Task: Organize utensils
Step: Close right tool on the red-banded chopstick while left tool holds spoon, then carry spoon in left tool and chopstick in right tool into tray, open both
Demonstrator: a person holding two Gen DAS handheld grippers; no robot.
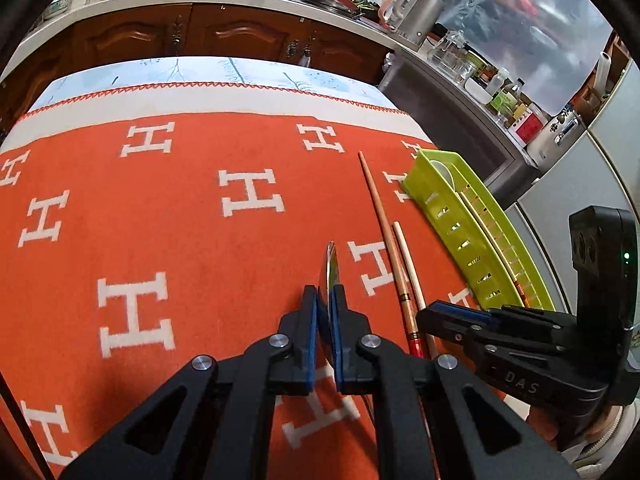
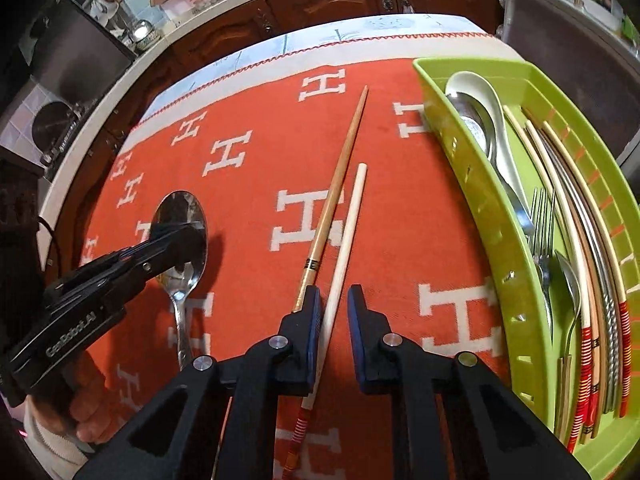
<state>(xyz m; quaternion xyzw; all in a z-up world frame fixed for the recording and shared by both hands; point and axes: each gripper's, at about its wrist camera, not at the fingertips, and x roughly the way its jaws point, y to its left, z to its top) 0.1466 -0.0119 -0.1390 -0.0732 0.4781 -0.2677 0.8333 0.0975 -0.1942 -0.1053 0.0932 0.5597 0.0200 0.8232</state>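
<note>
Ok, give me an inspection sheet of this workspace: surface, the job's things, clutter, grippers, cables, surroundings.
Surface: orange cloth with white H letters over a table.
Job's things: green tray on the right holding spoons, a fork and chopsticks; a brown chopstick and a pale chopstick lie loose on the cloth; a metal spoon is on the left.
Clutter: nothing seen on the cloth.
Grippers: left gripper shut on the metal spoon's bowl; right gripper straddles the pale chopstick, pads not pressing on it.
Cables: a thin dark cable by the left gripper.
Surroundings: wooden cabinets, crowded counter.
</note>
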